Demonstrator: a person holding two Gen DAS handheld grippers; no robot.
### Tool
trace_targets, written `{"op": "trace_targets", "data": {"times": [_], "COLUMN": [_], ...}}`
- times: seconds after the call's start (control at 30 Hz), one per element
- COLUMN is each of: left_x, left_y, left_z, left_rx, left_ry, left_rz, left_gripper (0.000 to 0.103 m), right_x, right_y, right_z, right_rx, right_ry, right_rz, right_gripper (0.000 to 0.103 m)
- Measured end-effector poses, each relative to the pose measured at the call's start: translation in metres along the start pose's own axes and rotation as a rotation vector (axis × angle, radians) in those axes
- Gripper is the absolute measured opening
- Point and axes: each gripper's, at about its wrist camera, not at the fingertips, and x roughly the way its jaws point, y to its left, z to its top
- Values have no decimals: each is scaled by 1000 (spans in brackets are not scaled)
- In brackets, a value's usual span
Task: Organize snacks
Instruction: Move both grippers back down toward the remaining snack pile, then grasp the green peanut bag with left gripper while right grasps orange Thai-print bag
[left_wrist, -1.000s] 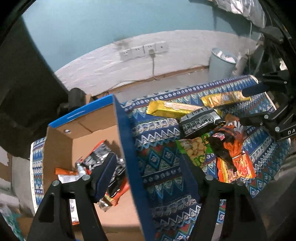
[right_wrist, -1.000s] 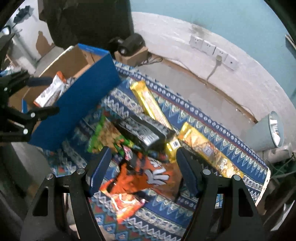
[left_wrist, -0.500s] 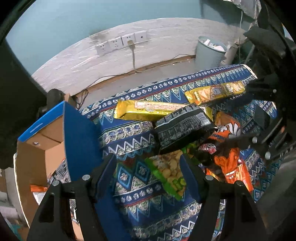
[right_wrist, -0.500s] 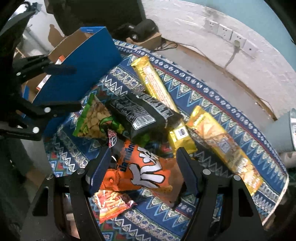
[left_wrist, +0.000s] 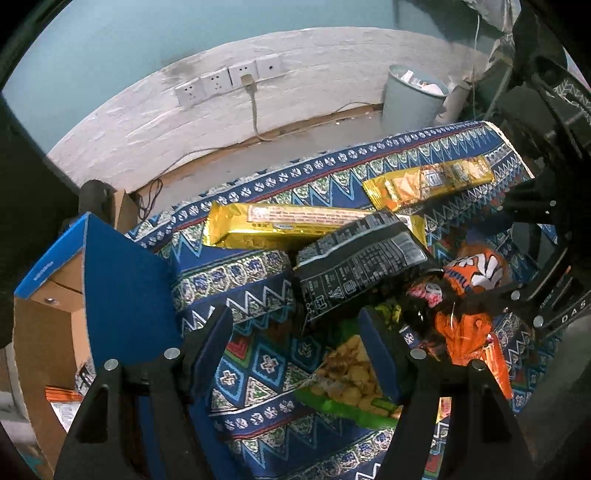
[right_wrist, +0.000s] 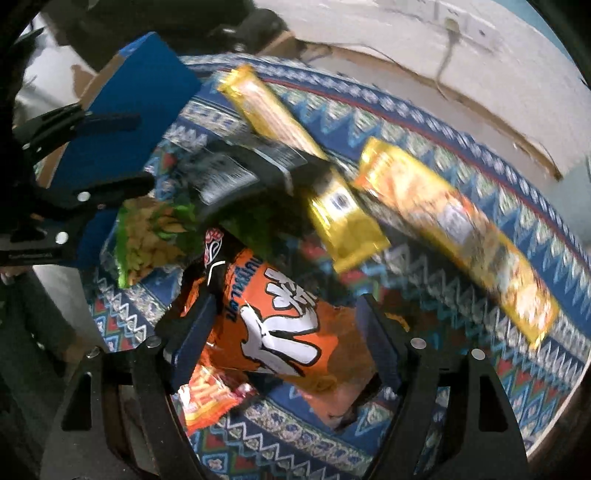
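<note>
The left hand-held gripper hangs with its jaws spread wide and nothing between them, over the patterned cloth that covers the table. Its right finger sits just above the green bag of nuts, which lies near the table's front edge. The right hand-held gripper is also wide open, its two fingers straddling the orange snack bag without closing on it; whether the pads touch the bag cannot be told from this blurred view.

A small orange packet of sticks lies partly under the orange bag, towards the front edge of the table. The black snack bag rests in the middle of the heap, overlapping the green bag and one end of a long gold wrapper. A second gold-and-orange wrapper lies apart from it, nearer the far right corner of the table.

At the table's left edge stands an open cardboard box with blue outer walls; a few packets show inside it near its bottom.

Beyond the table, a pale bin stands on the floor against the white wall, where a row of sockets has one cable plugged in
</note>
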Motion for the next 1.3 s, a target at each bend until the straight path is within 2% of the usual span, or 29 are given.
{"op": "trace_targets", "data": {"times": [0.23,0.43,0.57,0.73,0.87,0.93,1.0,1.2,1.3], "left_x": [4,17,26,38,44,47,48,43,40], "left_y": [-15,-31,-42,-56,-60,-60,-59,-63,-59], "left_z": [-6,-11,-12,-14,-16,-19,-23,-30,-35], "left_rx": [24,56,91,137,145,144,124,115,77], "left_ry": [24,71,90,110,124,135,147,132,140], "left_rz": [-24,-44,-31,-1,-10,-21,-69,-39,-34], "left_gripper": [72,73,73,73,72,58,44,39,38], "right_x": [-9,-19,-27,-33,-30,-30,-28,-30,-34], "right_y": [-18,-30,-36,-29,-28,-27,-25,-21,-19], "right_z": [-23,-47,-64,-72,-74,-75,-77,-81,-90], "right_rx": [138,225,251,98,1,-30,-52,-65,-95], "right_ry": [7,-5,-14,-30,-21,-21,-13,-6,7], "right_rz": [-88,-122,-119,-125,-88,-74,-64,-56,-58], "right_gripper": [78,78,78,78,78,79,79,79,79]}}
